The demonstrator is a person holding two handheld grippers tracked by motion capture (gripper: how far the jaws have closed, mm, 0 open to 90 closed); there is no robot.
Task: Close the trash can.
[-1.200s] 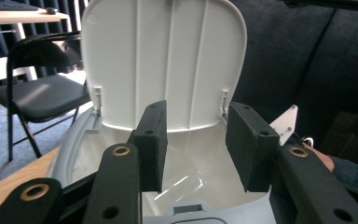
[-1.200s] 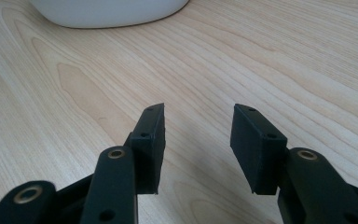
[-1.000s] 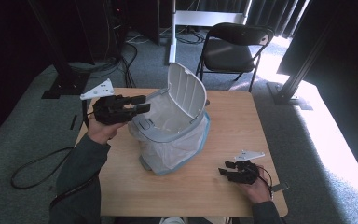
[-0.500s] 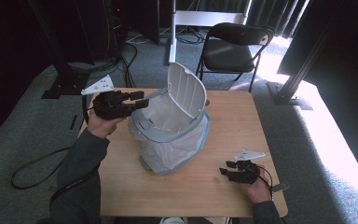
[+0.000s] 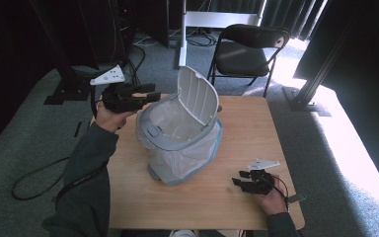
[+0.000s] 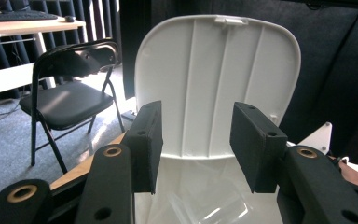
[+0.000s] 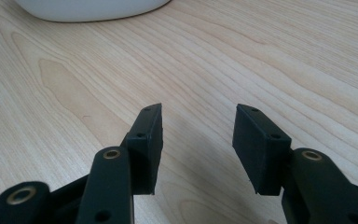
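A white pedal bin (image 5: 177, 143) lined with a clear bag stands mid-table, its lid (image 5: 197, 96) raised upright. My left gripper (image 5: 152, 95) hovers at the bin's far left rim and points across the opening. Its jaws have just been opening, with nothing between them. In the left gripper view the ribbed lid (image 6: 216, 70) rises behind the left gripper (image 6: 196, 135), and the bag's inside (image 6: 205, 200) lies below. My right gripper (image 5: 238, 180) rests open on the table near the front right. In the right gripper view the right gripper (image 7: 198, 135) is over bare wood, with the bin's base (image 7: 88, 9) ahead.
The wooden table (image 5: 256, 128) has free room to the right of the bin. A black folding chair (image 5: 249, 49) stands behind the table, and it appears as the chair (image 6: 65, 93) in the left gripper view. A cable (image 5: 34, 177) loops on the carpet at the left.
The left hand has lifted its gripper up and away from the bin's near-left rim toward the far-left rim. The right gripper has stayed put.
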